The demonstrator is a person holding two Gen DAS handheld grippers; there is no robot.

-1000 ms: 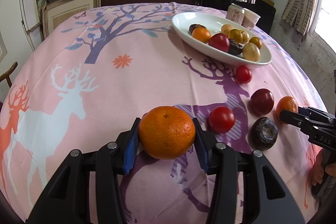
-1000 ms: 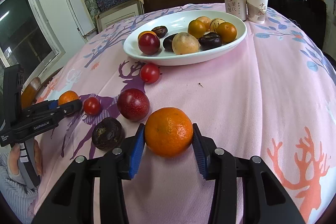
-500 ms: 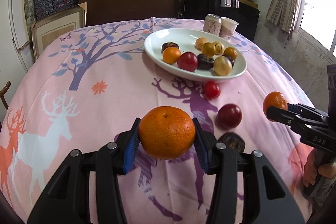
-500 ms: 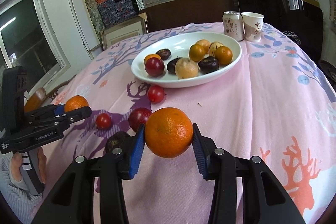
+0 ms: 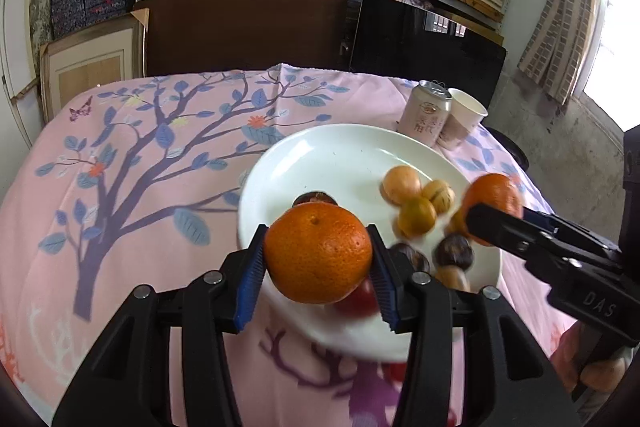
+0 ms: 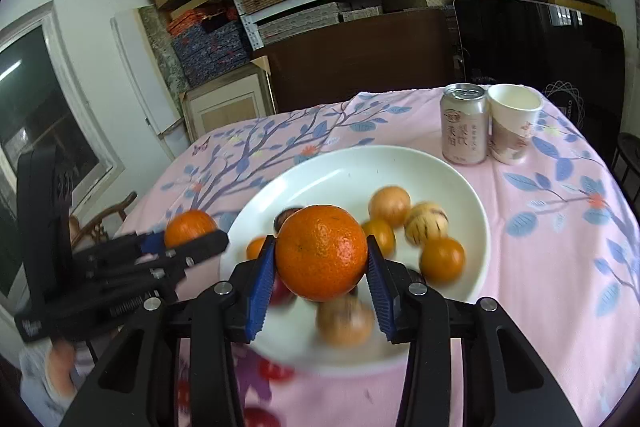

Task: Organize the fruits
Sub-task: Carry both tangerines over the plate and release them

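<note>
Now I see my left tongs (image 5: 318, 259) carrying a mandarin (image 5: 318, 253) between the blue pads (image 5: 250, 287), above the near left part of the white plate (image 5: 340, 155). The jaws are opening a little at this moment, yet the pads press on both sides of the fruit and it hangs clear of the plate.

My right tongs (image 6: 322, 269) are clenched on a second mandarin (image 6: 322, 253), which sits in the middle between their blue pads (image 6: 260, 291), over the near half of the same plate (image 6: 400, 163). In the left wrist view these tongs (image 5: 486, 215) come in from the right with their orange fruit (image 5: 494, 197) over the plate's right edge. In the right wrist view the left tongs (image 6: 196, 237) reach from the left, at the plate's left rim.

Both tongs point forward and downward at the plate. Part of a hand (image 5: 600, 375) shows under the right handle, and a blurred hand (image 6: 60, 367) under the left one.

On the plate lie small orange fruits, a pale striped one (image 6: 426, 223) and dark ones, partly blurred. Behind the plate, on the counter with the pink cloth (image 5: 120, 187), a drink can (image 6: 464, 125) stands touching a paper cup (image 6: 514, 123). The can has printed characters that I cannot read surely. On the right tongs' body I read "DAS" (image 5: 598, 303).
</note>
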